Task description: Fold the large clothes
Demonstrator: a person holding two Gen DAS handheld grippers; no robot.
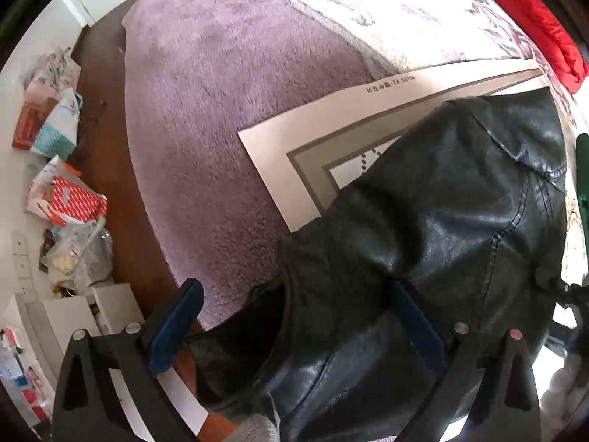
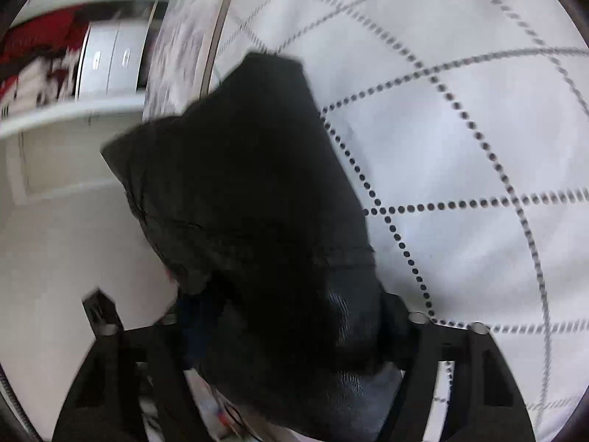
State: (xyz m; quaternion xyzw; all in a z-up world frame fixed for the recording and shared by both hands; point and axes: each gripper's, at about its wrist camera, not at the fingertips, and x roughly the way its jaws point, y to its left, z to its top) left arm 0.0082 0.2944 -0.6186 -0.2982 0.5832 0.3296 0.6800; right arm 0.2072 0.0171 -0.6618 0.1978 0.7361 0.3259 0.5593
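Currently a black leather jacket point(image 1: 441, 221) lies partly on a white mat point(image 1: 294, 136) spread over a purple plush bed cover point(image 1: 221, 110); part of it hangs past the bed edge toward the wooden floor point(image 1: 106, 169).

Left gripper point(image 1: 294, 328) — pointing down over the jacket's near edge. One blue pad point(image 1: 173, 328) stands clear over the bed edge, the other point(image 1: 419, 328) rests against the leather. Jaws wide, nothing pinched.

Right gripper point(image 2: 291, 335) — a thick bunch of the jacket point(image 2: 250, 191) fills the gap between its fingers and stands up in front of the lens, above the mat's dotted grid point(image 2: 460, 184). Picture blurred and dark; pads hidden by the leather, but the raised bunch reads as held.

Step in hand, as I judge it: bringing one part of the jacket over onto the mat for a fold.

To do it well:
- leather is stiff and heavy, so keep the right-hand grip deep in the bunch, not on a thin edge;
- set the left gripper on the opposite edge before the fold is laid, so both sides travel level;
- lay the fold down flat along a grid line, then smooth — leather holds creases.

Red cloth point(image 1: 533, 22) at the far edge is clear of the work.
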